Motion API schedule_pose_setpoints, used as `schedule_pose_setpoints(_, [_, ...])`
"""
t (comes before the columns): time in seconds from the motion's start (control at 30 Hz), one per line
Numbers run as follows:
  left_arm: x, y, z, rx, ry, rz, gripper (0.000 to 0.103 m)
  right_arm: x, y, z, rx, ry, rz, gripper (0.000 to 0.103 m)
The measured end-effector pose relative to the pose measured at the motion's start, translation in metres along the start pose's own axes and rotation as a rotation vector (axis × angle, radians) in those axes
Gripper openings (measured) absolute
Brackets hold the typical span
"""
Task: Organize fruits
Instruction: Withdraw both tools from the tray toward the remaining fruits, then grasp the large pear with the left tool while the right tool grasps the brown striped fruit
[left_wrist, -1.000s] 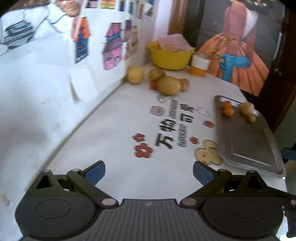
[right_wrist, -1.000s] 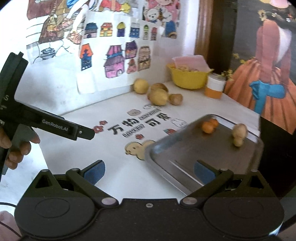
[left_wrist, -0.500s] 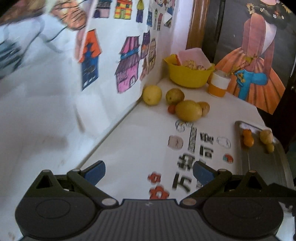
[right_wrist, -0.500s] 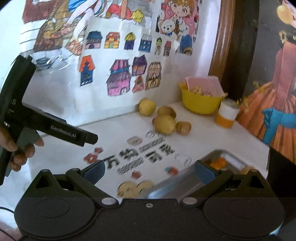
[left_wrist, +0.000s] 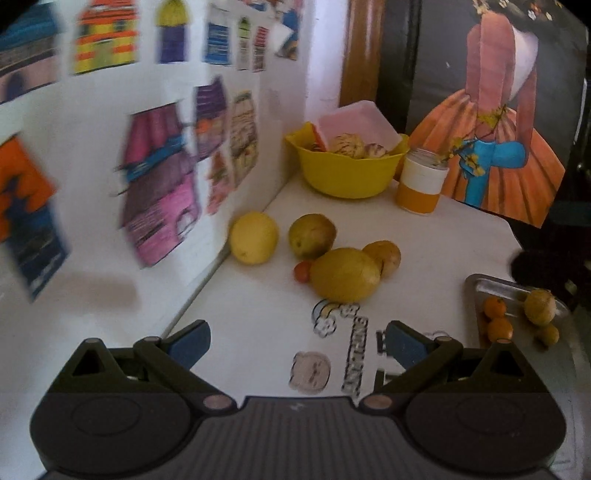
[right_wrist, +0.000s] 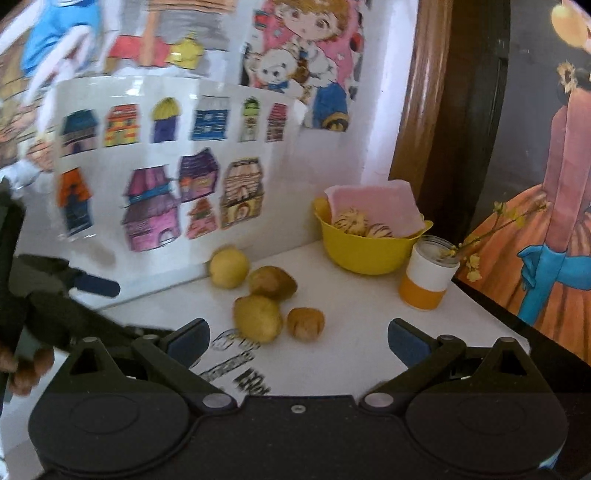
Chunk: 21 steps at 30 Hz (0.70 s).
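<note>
Jaws apart, empty; metal tray (left_wrist: 476, 284) w/ small fruits (left_wrist: 499, 328); yellow bowl (left_wrist: 343, 177) w/ striped fruits (left_wrist: 341, 143).

the left gripper (left_wrist: 295, 341) hangs over a white table (left_wrist: 424, 236), its blue-tipped fingers (left_wrist: 190, 341) spread wide with nothing between them. ahead lie a yellow lemon (left_wrist: 253, 238) by the wall, a greenish-red fruit (left_wrist: 312, 236), a large yellow fruit (left_wrist: 345, 275), a small red one (left_wrist: 303, 271) touching it. a yellow bowl (left_wrist: 345, 173) stands behind. at right, a metal tray (left_wrist: 480, 284) holds two small oranges (left_wrist: 495, 308).
</note>
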<state>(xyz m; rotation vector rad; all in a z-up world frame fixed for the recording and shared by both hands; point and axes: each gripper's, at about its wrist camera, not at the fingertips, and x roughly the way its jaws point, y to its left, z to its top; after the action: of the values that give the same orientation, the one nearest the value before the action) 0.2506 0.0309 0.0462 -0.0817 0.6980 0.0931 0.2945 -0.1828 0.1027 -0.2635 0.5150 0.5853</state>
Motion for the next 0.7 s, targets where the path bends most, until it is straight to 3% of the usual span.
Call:
schedule_pose_setpoints(0.37, [0.066,-0.031,0.012,0.17,-0.055,-0.035,0.102,0.103,-0.038,-0.007,0.117,0.137,0.025,0.102])
schedule_pose_setpoints(0.7, [0.096,-0.042,0.009,0.216,-0.076,-0.041,0.102,0.139,-0.044,-0.019,0.113,0.096,0.046,0.098])
